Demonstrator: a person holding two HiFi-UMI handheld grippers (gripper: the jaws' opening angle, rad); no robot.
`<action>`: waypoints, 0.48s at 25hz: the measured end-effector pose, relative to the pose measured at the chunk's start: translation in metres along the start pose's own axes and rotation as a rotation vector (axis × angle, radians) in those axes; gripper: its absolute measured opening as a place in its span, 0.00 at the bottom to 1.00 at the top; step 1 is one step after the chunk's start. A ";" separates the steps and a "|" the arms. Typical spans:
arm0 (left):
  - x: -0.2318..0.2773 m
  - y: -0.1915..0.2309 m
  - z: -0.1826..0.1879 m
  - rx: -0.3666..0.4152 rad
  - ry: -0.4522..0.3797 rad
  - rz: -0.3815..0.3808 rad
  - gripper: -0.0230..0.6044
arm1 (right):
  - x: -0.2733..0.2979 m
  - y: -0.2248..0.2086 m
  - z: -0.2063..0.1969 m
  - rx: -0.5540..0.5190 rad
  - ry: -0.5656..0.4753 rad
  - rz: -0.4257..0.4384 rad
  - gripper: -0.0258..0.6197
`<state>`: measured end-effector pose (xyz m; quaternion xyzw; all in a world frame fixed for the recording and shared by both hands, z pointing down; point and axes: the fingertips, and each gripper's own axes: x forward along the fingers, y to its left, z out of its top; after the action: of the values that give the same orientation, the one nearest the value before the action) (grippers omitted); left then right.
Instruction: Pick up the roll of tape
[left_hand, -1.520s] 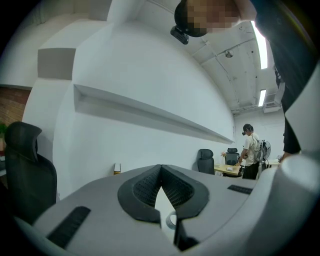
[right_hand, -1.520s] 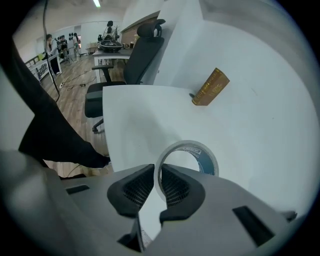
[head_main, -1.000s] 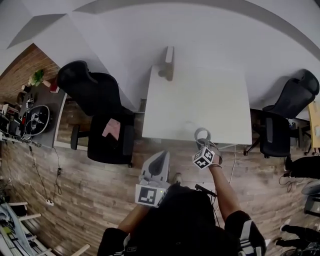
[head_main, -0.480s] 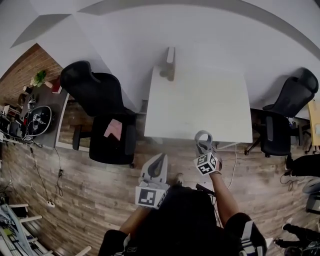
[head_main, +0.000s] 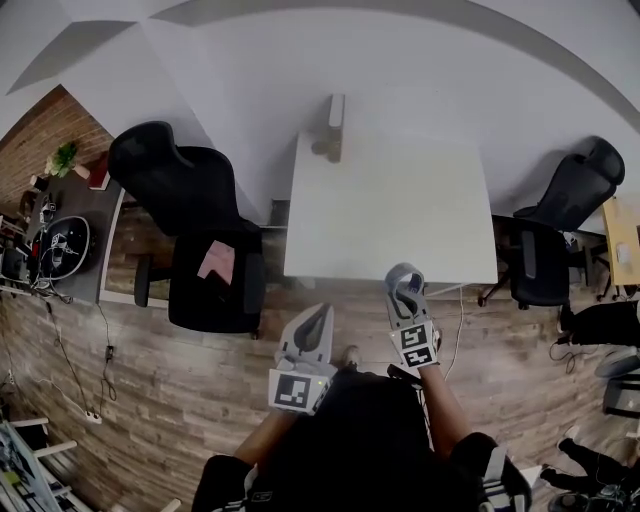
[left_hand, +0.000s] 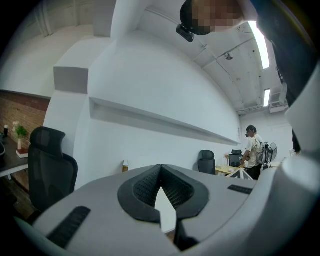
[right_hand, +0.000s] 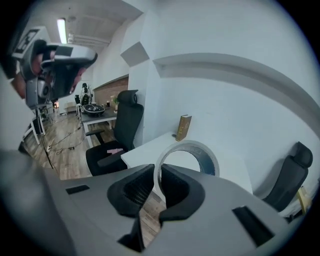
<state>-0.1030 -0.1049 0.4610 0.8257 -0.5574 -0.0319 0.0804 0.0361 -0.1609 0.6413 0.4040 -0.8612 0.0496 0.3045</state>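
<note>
The roll of tape (right_hand: 207, 161) was pinched by its wall in the right gripper's (right_hand: 159, 187) jaws, its hole open toward that gripper's camera, over the white tabletop's (head_main: 390, 210) near edge. Only the left gripper (left_hand: 161, 192) view showed its jaws closed together, empty. The bare tabletop stretched beyond, with a black chair (head_main: 190, 230) beside it.

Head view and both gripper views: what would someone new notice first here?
The grey roll of tape stands out first, pinched by its wall in the right tool at the near edge of the white table. Next come the left tool, shut and empty, beside it, and the black office chair left of the table.
</note>
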 end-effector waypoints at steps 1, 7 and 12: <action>0.000 0.002 -0.001 -0.002 0.001 -0.002 0.07 | -0.006 0.002 0.010 0.016 -0.026 -0.002 0.13; -0.005 0.015 -0.006 -0.009 0.008 -0.005 0.07 | -0.050 0.012 0.067 0.141 -0.198 -0.015 0.13; -0.011 0.021 -0.008 -0.010 0.002 -0.012 0.07 | -0.089 0.025 0.103 0.212 -0.343 -0.022 0.13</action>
<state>-0.1251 -0.1013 0.4722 0.8286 -0.5522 -0.0343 0.0852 0.0117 -0.1189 0.5115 0.4457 -0.8859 0.0669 0.1096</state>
